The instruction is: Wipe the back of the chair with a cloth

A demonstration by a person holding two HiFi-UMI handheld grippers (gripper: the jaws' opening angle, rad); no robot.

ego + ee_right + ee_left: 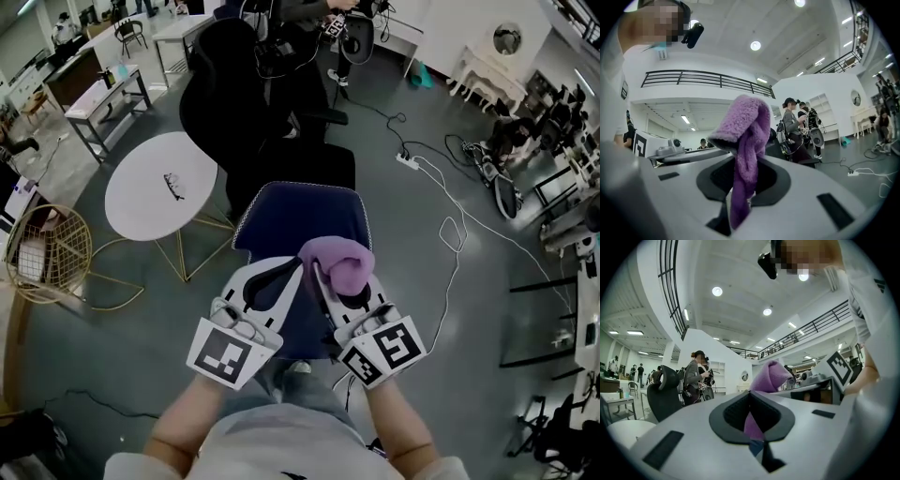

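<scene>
The chair [281, 220] has a dark blue padded back with a pale edge and stands just ahead of me in the head view. A fluffy purple cloth [339, 262] is bunched between the jaws of my right gripper [330, 279], which is shut on it over the chair's right part. In the right gripper view the cloth [746, 136] rises out of the right gripper [740, 161] and also hangs down. My left gripper [298, 265] sits close beside it, jaws together and holding nothing. In the left gripper view, the cloth [769, 376] shows behind the left gripper [751, 397].
A white round table [159, 187] on gold legs stands left of the chair, with a gold wire chair [47, 253] further left. A black office chair [234, 103] and a person stand behind. Cables [450, 234] and a power strip [408, 161] lie on the floor at right.
</scene>
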